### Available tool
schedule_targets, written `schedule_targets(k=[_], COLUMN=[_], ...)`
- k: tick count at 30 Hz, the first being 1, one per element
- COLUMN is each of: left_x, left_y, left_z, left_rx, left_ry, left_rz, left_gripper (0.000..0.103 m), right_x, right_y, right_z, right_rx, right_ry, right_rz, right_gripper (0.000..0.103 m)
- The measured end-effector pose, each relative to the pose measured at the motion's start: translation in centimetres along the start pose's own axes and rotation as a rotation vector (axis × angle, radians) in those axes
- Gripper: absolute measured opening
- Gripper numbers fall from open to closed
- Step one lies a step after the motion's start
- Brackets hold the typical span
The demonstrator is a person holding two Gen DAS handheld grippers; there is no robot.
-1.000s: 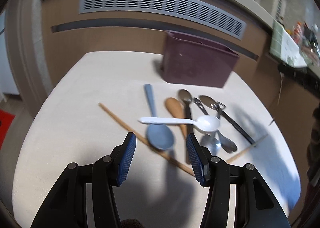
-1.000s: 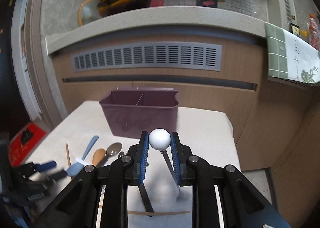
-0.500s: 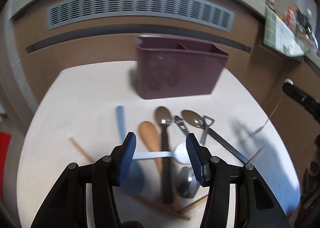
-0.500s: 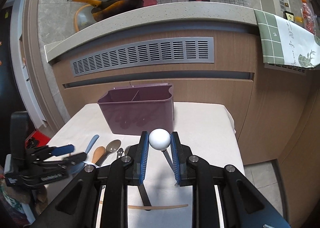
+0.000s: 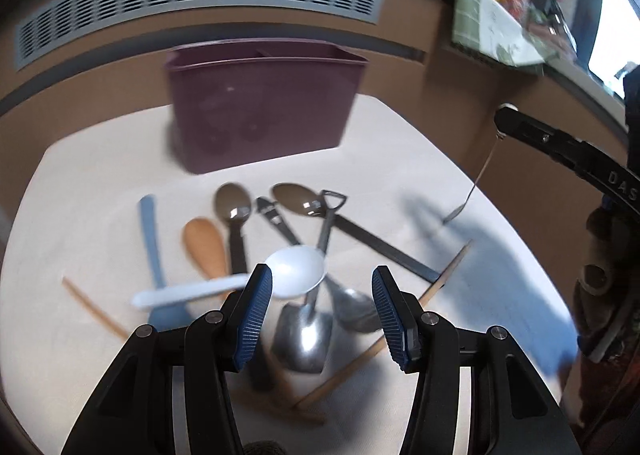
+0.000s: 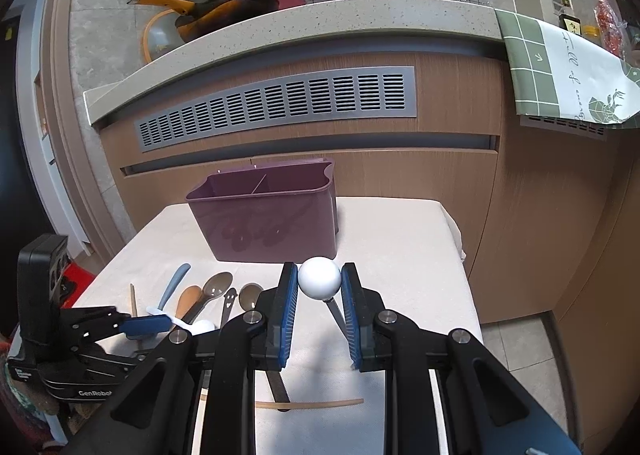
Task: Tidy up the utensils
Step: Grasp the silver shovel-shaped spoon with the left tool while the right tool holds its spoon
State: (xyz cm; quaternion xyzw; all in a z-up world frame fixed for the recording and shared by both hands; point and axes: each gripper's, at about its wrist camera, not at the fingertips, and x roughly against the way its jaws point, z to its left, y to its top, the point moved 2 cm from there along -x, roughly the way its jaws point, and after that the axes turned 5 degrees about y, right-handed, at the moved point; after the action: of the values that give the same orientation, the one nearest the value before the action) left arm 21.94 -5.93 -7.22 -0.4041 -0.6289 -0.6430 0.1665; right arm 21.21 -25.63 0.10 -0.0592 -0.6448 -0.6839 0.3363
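Note:
A purple two-compartment utensil holder (image 5: 262, 103) (image 6: 272, 211) stands at the back of the white table (image 5: 400, 151). Several utensils lie in front of it: a white plastic spoon (image 5: 288, 273), a blue spatula (image 5: 150, 231), a wooden spoon (image 5: 204, 247), metal spoons (image 5: 234, 203) and chopsticks (image 5: 444, 279). My left gripper (image 5: 322, 313) is open, low over the pile, jaws either side of the white spoon's bowl. My right gripper (image 6: 320, 305) is shut on a utensil with a white ball end (image 6: 319, 283), held above the table right of the pile.
A wooden cabinet with a grey vent (image 6: 280, 107) stands behind the table under a counter (image 6: 320, 21) with a pan. A green cloth (image 6: 560, 71) hangs at the right. The table's right edge (image 6: 456, 239) drops to the floor.
My left gripper has moved right and down over the utensil pile, nearing the white spoon's bowl. My right gripper has lifted slightly, still holding the ball-ended utensil.

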Motion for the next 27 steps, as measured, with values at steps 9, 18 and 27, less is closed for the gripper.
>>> schedule_targets(k=[9, 18, 27], left_x=[-5.1, -5.8, 2.3], left_y=[2.4, 2.8, 5.4], left_z=[-2.0, -2.4, -1.0], left_rx=[-0.114, -0.170, -0.038], left_ry=[0.063, 0.098, 0.040], left_rz=[0.119, 0.165, -0.075], left_gripper=[0.034, 0.007, 0.005], right_x=[1.0, 1.1, 2.2], right_y=[-0.3, -0.3, 1.4], right_z=[-1.1, -1.6, -1.0], right_rx=[-0.010, -0.017, -0.006], right_ry=[-0.039, -0.040, 0.017], right_rz=[-0.008, -0.016, -0.030], right_gripper=[0.020, 0.020, 0.020])
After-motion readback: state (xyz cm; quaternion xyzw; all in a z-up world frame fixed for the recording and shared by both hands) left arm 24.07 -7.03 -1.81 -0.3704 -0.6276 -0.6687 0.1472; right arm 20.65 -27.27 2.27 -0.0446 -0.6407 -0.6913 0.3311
